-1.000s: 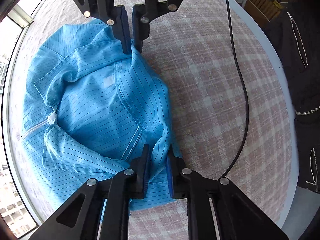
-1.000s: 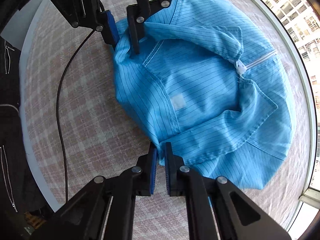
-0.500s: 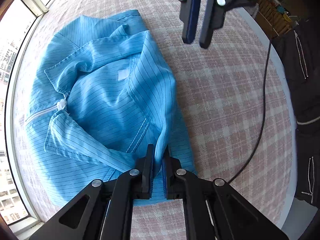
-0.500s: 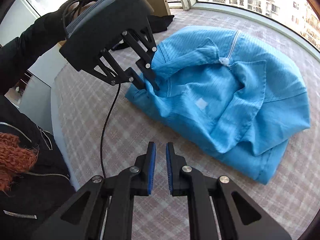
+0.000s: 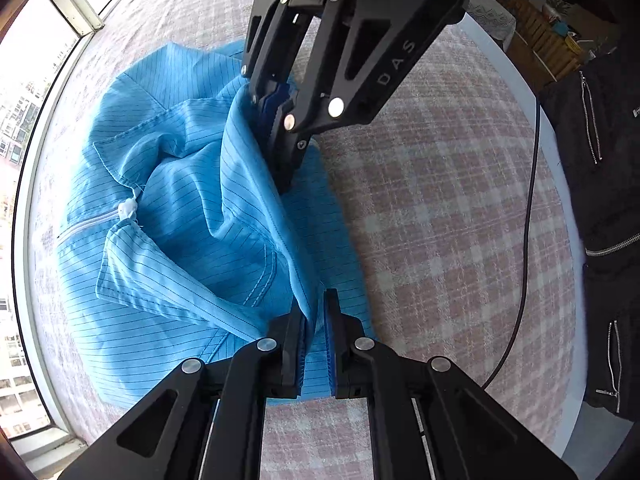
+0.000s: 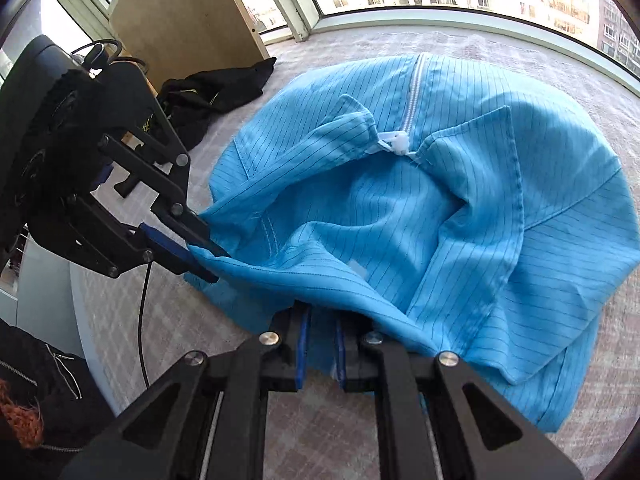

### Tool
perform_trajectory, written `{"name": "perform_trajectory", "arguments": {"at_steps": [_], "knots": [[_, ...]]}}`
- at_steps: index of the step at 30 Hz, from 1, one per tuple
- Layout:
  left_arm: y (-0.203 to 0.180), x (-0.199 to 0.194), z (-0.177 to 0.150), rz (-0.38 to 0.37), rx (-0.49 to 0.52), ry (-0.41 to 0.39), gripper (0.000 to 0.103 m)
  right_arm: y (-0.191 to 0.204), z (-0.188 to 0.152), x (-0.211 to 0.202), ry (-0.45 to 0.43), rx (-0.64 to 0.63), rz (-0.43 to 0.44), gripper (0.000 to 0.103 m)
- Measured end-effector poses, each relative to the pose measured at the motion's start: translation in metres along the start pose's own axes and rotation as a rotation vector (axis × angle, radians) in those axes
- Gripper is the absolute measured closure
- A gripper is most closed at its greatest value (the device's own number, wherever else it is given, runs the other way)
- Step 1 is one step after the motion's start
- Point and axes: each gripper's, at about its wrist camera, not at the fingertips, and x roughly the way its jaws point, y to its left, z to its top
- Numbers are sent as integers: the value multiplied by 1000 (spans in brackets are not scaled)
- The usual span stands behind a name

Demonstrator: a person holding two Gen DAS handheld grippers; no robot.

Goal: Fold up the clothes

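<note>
A light blue pinstriped jacket (image 5: pixel 180 220) with a white zip lies crumpled on the checked tablecloth. In the left wrist view my left gripper (image 5: pixel 312 300) is shut on a raised fold at the jacket's near edge. My right gripper (image 5: pixel 280 160) comes in from the top with its blue pads together on the same fold farther along. In the right wrist view the jacket (image 6: pixel 400 220) drapes over my right gripper (image 6: pixel 322 316), with blue cloth between its pads. The left gripper (image 6: pixel 202 258) pinches the edge at the left, and the fold runs taut between the two.
The pink and grey checked tablecloth (image 5: pixel 440 220) covers a round table with a white rim (image 5: pixel 570 248). A black cable (image 5: pixel 528 240) hangs over it. A black garment (image 6: pixel 212 96) and a wooden board (image 6: pixel 180 20) lie beyond. A person's black zipped jacket (image 5: pixel 600 160) is at the right.
The right gripper let go, lifted away, and has come back down to shut on the jacket's edge. The left gripper kept its hold. The fold between them is now raised.
</note>
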Motion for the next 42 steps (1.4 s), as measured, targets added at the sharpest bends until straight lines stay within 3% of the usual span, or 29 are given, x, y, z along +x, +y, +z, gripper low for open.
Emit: {"name": "perform_trajectory", "arguments": {"at_steps": [4, 8, 11, 15, 19, 29, 34, 36, 40, 42], "knots": [[-19, -4, 3, -22, 17, 8, 90, -14, -13, -22, 55, 4, 0, 92], [-23, -37, 18, -51, -9, -76, 87, -18, -19, -28, 29, 59, 37, 92], [-23, -52, 33, -45, -2, -121, 87, -17, -16, -19, 5, 69, 9, 92], [5, -40, 50, -43, 28, -71, 87, -20, -22, -6, -7, 90, -21, 92], [68, -21, 14, -78, 29, -44, 86, -20, -30, -7, -30, 122, -15, 92], [62, 18, 12, -148, 58, 27, 82, -21, -66, -36, 26, 170, -11, 92], [59, 16, 12, -156, 43, 22, 80, -10, -52, -61, -87, 149, 59, 92], [58, 17, 12, -159, 39, 25, 78, -4, -40, -59, -121, 108, 16, 92], [57, 13, 12, -146, 17, 21, 78, -11, -43, -19, 37, 55, -91, 92], [58, 0, 6, -134, -12, -7, 77, -13, -46, -22, 34, 60, -86, 92]]}}
